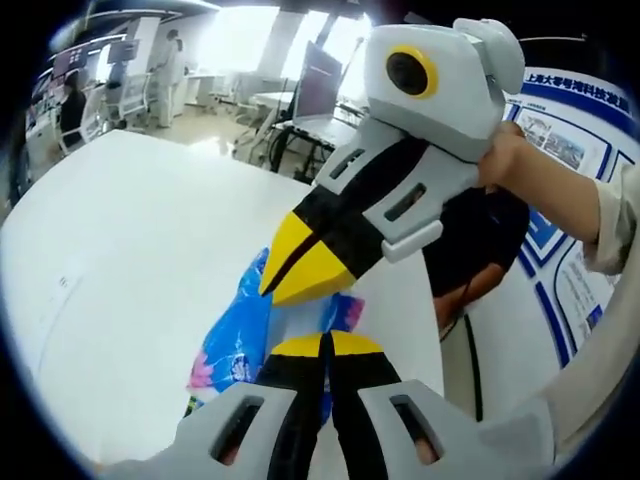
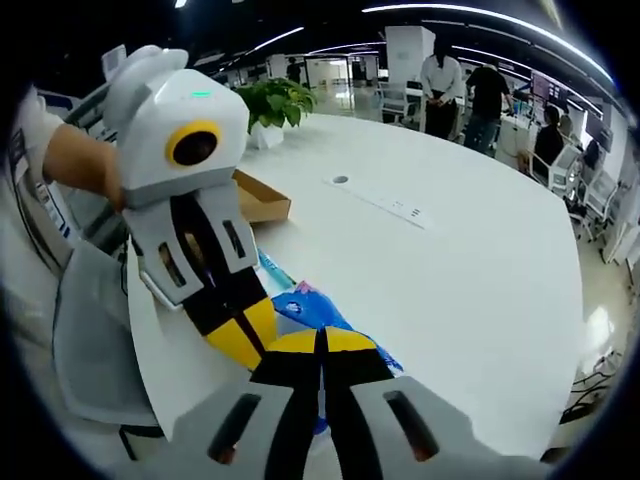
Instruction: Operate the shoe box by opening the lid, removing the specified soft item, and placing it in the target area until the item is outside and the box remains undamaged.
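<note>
Blue soft item (image 1: 240,335) — partly hidden behind both grippers' closed jaws, print unreadable

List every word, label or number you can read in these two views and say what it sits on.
Blue and white wall poster: a line of Chinese characters runs along its top, too small to read reliably.
Blue and pink plastic package on the white table: its print is blurred.
Cardboard box: no readable text.

A soft blue plastic-wrapped item (image 1: 240,335) with pink and white print lies flat and crumpled on the white surface (image 2: 480,270), well outside the open brown cardboard shoe box (image 2: 258,198) standing farther back beside a potted plant (image 2: 272,102).
</note>
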